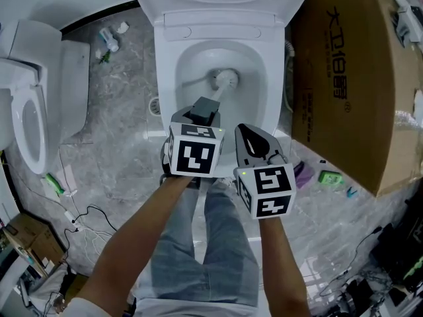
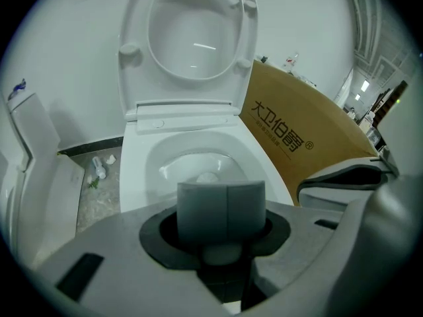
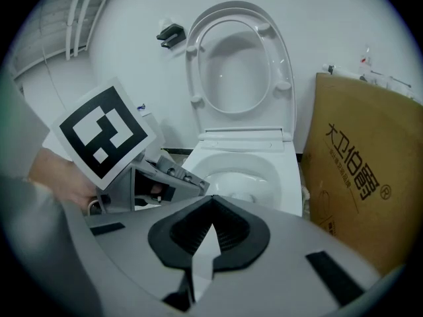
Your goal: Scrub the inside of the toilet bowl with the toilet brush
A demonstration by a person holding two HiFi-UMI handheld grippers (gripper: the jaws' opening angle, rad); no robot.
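The white toilet bowl (image 1: 192,65) stands open ahead of me, its seat and lid (image 2: 192,32) raised. The toilet brush's white head (image 1: 225,79) rests low inside the bowl, and its grey handle (image 2: 221,209) rises toward me. My left gripper (image 1: 205,109) is shut on the top of that handle, just over the bowl's front rim. To its right my right gripper (image 1: 250,137) hangs shut and holds nothing, near the front right of the bowl. In the right gripper view its jaws (image 3: 210,226) meet in front of the bowl (image 3: 241,170).
A large brown cardboard box (image 1: 357,78) leans close on the toilet's right. A second toilet (image 1: 30,111) stands at the left. A bottle (image 1: 109,39), cables (image 1: 79,216) and small green items (image 1: 328,176) lie on the grey floor. The person's legs are below.
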